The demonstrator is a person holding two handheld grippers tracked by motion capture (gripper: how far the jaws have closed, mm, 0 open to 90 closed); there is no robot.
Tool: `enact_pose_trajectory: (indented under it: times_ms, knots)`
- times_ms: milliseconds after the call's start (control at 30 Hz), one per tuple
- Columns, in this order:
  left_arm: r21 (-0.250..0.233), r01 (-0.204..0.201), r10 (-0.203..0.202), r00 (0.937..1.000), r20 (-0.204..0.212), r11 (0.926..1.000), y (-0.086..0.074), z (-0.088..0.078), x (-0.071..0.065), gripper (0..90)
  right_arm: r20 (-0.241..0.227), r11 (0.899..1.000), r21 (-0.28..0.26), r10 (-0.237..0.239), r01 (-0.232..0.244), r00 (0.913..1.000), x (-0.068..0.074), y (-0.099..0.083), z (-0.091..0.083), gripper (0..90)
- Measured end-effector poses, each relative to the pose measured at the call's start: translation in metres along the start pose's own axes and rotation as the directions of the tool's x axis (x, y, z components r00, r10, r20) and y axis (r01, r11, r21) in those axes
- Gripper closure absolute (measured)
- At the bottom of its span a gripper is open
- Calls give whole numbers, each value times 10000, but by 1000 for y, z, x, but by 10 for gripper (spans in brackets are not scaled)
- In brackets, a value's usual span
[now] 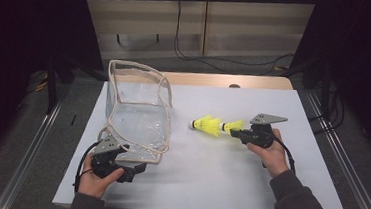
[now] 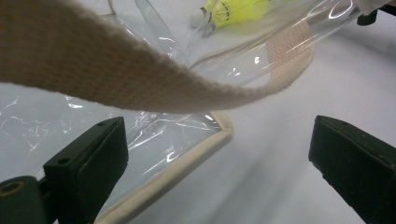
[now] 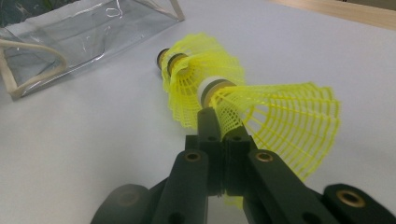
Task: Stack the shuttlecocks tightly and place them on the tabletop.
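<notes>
1. From the high view I see the white table, its near edge cut off by my sleeves.
2. The clear bag stands at about 10 o'clock, seemingly empty; glare blurs its interior.
3. My left gripper, at 7 o'clock, has its jaws spread by the bag's corner trim, grasping nothing.
4. My right gripper, at 3 o'clock, is clamped on the yellow shuttlecocks, two nested, just right of the bag.

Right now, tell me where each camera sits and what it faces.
High view: above the person's side, looking down on the table, both hands, the clear bag.
Left gripper view: on the left gripper, facing the bag strap; open jaws.
Right gripper view: on the right gripper, pinching nested yellow shuttlecocks.
All share the shuttlecocks.
</notes>
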State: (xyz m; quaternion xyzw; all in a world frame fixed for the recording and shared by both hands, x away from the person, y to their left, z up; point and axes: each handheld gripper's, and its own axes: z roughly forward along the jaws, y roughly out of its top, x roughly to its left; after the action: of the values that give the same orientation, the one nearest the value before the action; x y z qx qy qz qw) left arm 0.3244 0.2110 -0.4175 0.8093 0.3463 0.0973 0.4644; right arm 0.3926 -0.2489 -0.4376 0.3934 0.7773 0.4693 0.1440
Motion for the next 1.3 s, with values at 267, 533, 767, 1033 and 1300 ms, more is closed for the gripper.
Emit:
enact_pose_trajectory:
  times_ms: [267, 533, 767, 1033, 1300]
  knots:
    - [5, -10, 10, 10000, 1, 10000, 0, 0, 0, 48, -22, 10000, 22, 35, -35, 10000, 1, 0, 2, 890]
    - [18, -12, 12, 10000, -15, 10000, 0, 0, 0, 48, -69, 10000, -11, 21, -21, 10000, 3, 2, 6, 890]
    - [5, 3, -3, 10000, -29, 10000, 0, -1, 0, 48, -102, 10000, -5, 15, -15, 9999, 4, 3, 8, 890]
    - [-21, 14, -14, 10000, -6, 10000, 0, -1, 1, 48, -59, 10000, 45, 4, -3, 10000, 5, 4, 11, 890]
    - [-24, 15, -15, 10000, 10, 10000, 0, -1, 0, 48, -34, 10000, 71, 27, -27, 10000, 4, 4, 12, 890]
